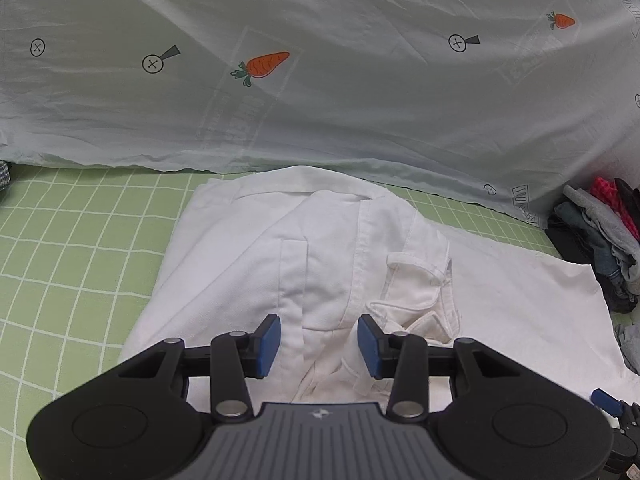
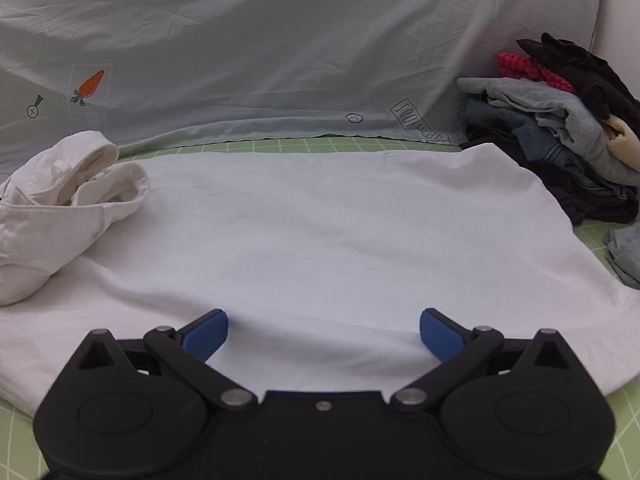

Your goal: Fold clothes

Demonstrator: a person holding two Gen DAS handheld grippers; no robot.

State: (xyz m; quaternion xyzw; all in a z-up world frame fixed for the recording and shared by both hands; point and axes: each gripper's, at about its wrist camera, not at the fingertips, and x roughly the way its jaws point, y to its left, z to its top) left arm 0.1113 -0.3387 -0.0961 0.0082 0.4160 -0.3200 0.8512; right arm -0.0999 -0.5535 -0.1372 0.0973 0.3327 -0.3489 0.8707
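A white button shirt lies front-up on the green checked sheet, its collar at the far end. One sleeve with its cuff is folded onto the chest. My left gripper hovers over the lower placket, open, with its blue pads apart and no cloth pinched between them. In the right wrist view the shirt's flat lower body spreads wide, and the bunched sleeve and cuff sit at the left. My right gripper stands wide open just above that flat cloth near its front edge.
A pile of dark, grey and red clothes sits at the right against the backdrop. A pale sheet with carrot prints hangs behind the shirt. A small grey-blue cloth lies beside the shirt's right edge.
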